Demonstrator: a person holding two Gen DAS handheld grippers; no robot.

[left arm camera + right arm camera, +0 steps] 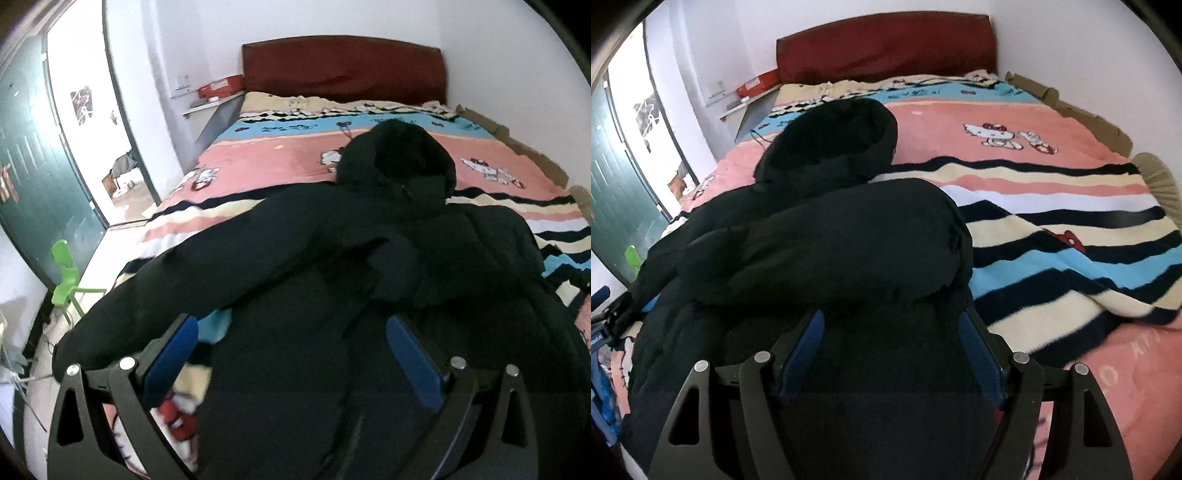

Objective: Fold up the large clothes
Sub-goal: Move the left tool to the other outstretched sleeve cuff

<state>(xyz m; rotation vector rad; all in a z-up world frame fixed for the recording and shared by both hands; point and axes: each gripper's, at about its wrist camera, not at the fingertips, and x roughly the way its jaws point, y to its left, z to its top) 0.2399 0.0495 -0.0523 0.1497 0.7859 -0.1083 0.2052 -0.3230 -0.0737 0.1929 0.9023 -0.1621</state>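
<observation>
Both tongs hang released over a black hooded puffer jacket (332,258) spread on the bed: left gripper (291,332) above its body near the bed's foot, beside the outflung sleeve (155,291); right gripper (890,328) just behind the sleeve folded across (831,243). The jacket's long axis runs from the tongs to the hood (831,136), toward the headboard (886,48); open striped blanket (1052,229) lies rightward

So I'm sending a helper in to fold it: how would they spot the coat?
Find the bed with the dark red headboard and the pink cartoon blanket. The black hooded puffer coat lies spread across its near half, hood toward the headboard; it is the only dark, bulky thing on the blanket.
</observation>
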